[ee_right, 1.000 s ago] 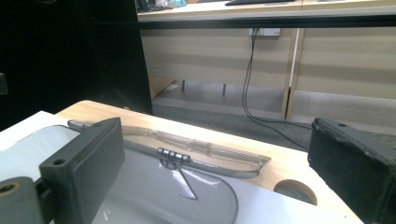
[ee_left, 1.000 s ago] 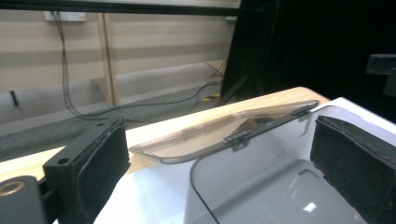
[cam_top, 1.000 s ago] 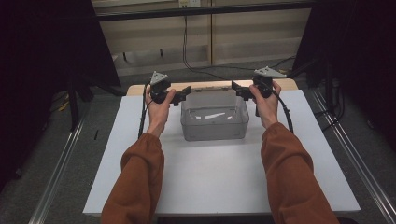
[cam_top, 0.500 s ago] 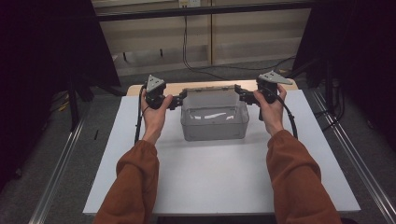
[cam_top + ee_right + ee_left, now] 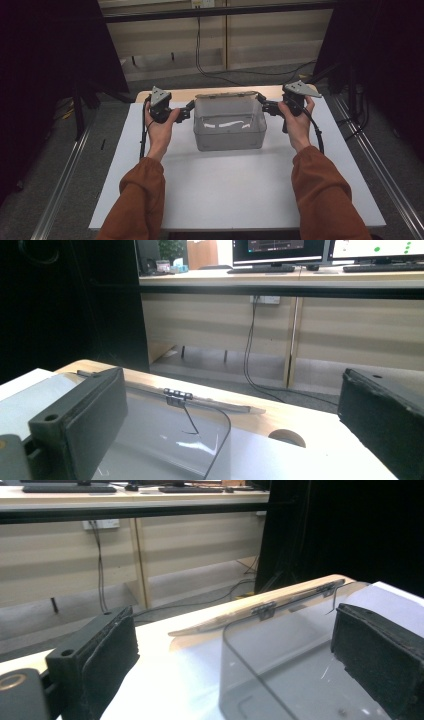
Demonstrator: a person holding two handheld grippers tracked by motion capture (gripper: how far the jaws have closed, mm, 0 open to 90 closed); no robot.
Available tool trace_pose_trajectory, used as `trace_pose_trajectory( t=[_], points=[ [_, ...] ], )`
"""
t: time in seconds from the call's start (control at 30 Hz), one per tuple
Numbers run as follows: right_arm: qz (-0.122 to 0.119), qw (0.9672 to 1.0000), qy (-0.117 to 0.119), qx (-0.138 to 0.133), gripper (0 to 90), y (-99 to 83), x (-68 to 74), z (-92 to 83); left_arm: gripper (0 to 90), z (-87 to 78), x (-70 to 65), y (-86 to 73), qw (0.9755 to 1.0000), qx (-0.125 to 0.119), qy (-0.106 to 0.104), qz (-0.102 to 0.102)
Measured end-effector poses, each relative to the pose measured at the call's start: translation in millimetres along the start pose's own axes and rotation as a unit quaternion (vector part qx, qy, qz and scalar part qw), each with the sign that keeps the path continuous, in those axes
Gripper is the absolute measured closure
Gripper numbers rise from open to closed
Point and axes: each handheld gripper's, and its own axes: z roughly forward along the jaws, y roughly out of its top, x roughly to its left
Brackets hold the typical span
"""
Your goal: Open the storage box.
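The clear plastic bin (image 5: 229,127) looks light, stiff and slick; both grippers' fingers (image 5: 100,652) stand spread astride its end walls, best pinched at the rim

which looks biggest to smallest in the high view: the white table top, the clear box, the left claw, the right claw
1. white table top, by far the largest.
2. clear box, in the middle of it.
3. left claw and right claw: they look about the same size, one at each end of the box, so no ranking between them.
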Motion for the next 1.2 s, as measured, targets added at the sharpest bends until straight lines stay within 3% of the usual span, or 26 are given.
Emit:
trace_pose_trajectory(
  t=[0.13, 0.27, 0.73, 1.07, 1.2],
  points=[
    [-0.003, 1.0000, 0.002, -0.003, 0.0, -1.5, 2.8, -4.3, 4.7, -7.4, 4.9, -2.8, 0.9998, -0.007, 0.010, -0.018],
    [-0.008, 0.9999, 0.002, -0.005, 0.0, -2.1, 6.6, -9.6, 4.6, -13.2, 6.5, -9.0, 0.9996, -0.005, 0.024, -0.012],
    [-0.018, 0.9996, -0.016, -0.014, 0.0, -9.8, 9.9, -27.8, 4.6, -37.7, 4.8, -21.3, 0.9993, -0.024, 0.019, -0.022],
    [-0.027, 0.9993, -0.022, -0.013, 0.0, -15.9, 13.6, -41.9, 4.6, -51.5, -0.4, -33.9, 0.9993, -0.030, 0.013, -0.018],
    [-0.026, 0.9992, -0.026, -0.011, 0.0, -18.0, 14.0, -48.3, 4.6, -55.5, -3.6, -34.4, 0.9996, -0.024, 0.012, -0.007]
  ],
)
